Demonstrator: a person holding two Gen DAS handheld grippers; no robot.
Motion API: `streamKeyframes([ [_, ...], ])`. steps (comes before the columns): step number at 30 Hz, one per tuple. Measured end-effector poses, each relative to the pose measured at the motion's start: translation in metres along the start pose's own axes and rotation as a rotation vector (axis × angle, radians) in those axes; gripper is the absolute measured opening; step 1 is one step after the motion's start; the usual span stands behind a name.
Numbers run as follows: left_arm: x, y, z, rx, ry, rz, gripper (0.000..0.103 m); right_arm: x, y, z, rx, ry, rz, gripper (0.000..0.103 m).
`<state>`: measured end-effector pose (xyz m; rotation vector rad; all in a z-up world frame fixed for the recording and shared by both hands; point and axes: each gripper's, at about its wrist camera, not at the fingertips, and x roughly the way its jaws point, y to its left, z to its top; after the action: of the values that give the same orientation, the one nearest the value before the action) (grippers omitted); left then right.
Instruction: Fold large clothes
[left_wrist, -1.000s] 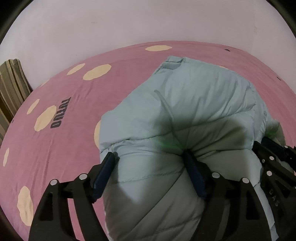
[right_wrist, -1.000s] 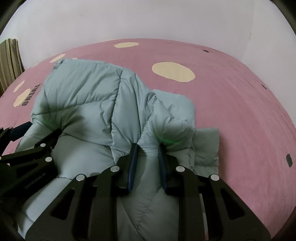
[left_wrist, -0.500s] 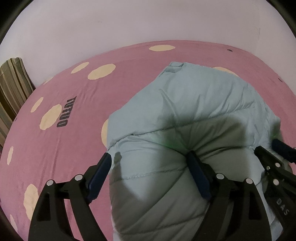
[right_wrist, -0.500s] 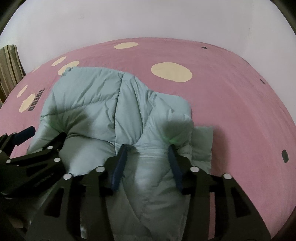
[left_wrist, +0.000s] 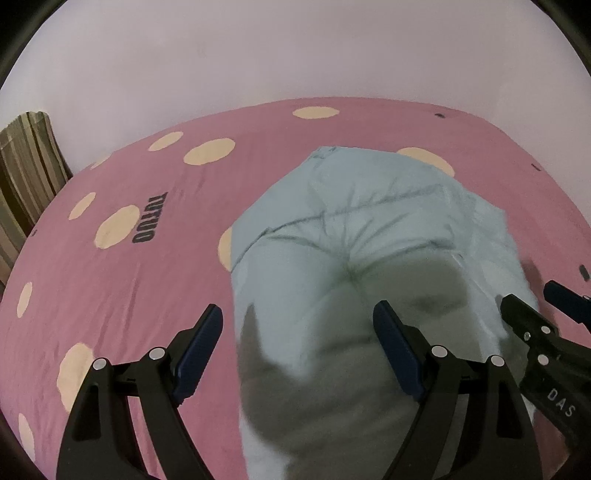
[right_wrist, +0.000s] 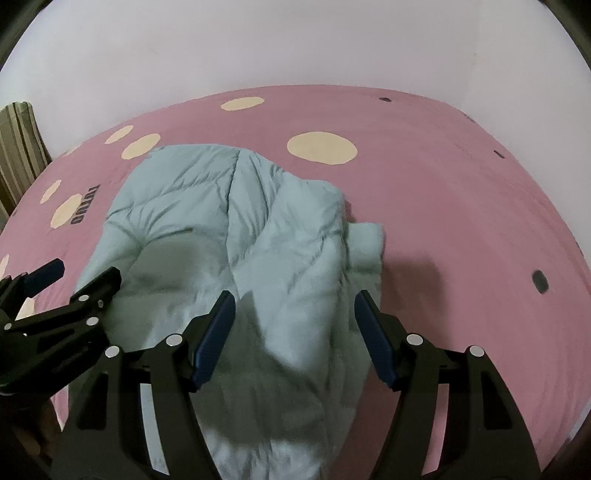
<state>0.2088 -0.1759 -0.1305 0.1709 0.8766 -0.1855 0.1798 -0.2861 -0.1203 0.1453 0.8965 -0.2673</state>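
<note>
A pale blue-green quilted puffer jacket (left_wrist: 369, 229) lies folded in a bulky heap on the pink bed; it also shows in the right wrist view (right_wrist: 236, 221). My left gripper (left_wrist: 299, 347) is open and hangs above the jacket's near left part, holding nothing. My right gripper (right_wrist: 293, 332) is open above the near right part, also empty. Each gripper shows at the edge of the other's view: the right one (left_wrist: 546, 317) and the left one (right_wrist: 70, 284). The jacket's near end is hidden under the gripper bodies.
The pink bedsheet (left_wrist: 110, 295) has cream dots and dark lettering (left_wrist: 147, 218). A white wall (right_wrist: 295, 44) stands behind the bed. A striped cloth (left_wrist: 26, 166) sits at the far left edge. The bed's right edge (right_wrist: 554, 332) curves away.
Both grippers let go of the jacket, opened wide and pulled back and up. The jacket has dropped onto the bed and settled flatter.
</note>
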Motion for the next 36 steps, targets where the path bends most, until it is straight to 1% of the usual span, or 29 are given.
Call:
streamKeyframes([
  [2,-0.013,0.002,-0.009,-0.011,-0.018,-0.013,0.082,-0.011,-0.001,-0.01,0.007,-0.011,0.007,0.068],
  [5,-0.034,0.006,-0.027,-0.026,-0.038,0.0,0.082,-0.026,-0.002,-0.025,0.02,-0.025,0.014,0.072],
  [9,-0.057,0.012,-0.041,-0.049,-0.061,0.009,0.082,-0.047,0.0,-0.038,0.011,-0.051,0.018,0.073],
  [15,-0.106,0.02,-0.042,-0.074,-0.15,0.034,0.082,-0.085,0.003,-0.041,0.008,-0.119,0.023,0.08],
  [17,-0.121,0.02,-0.042,-0.08,-0.176,0.035,0.083,-0.101,0.006,-0.041,-0.002,-0.146,0.016,0.08],
  [20,-0.144,0.02,-0.042,-0.075,-0.214,0.039,0.086,-0.12,0.008,-0.041,-0.011,-0.183,0.017,0.083],
  [26,-0.162,0.025,-0.051,-0.084,-0.223,0.033,0.086,-0.143,0.011,-0.047,-0.029,-0.211,0.015,0.085],
  [29,-0.168,0.028,-0.055,-0.105,-0.22,0.026,0.086,-0.147,0.013,-0.05,-0.036,-0.212,0.02,0.086],
  [31,-0.172,0.029,-0.057,-0.111,-0.225,0.023,0.086,-0.15,0.015,-0.052,-0.043,-0.218,0.021,0.088],
  [32,-0.174,0.029,-0.058,-0.112,-0.229,0.022,0.086,-0.152,0.015,-0.053,-0.045,-0.223,0.02,0.091],
  [36,-0.178,0.03,-0.061,-0.12,-0.233,0.015,0.086,-0.155,0.017,-0.056,-0.051,-0.237,0.016,0.091],
])
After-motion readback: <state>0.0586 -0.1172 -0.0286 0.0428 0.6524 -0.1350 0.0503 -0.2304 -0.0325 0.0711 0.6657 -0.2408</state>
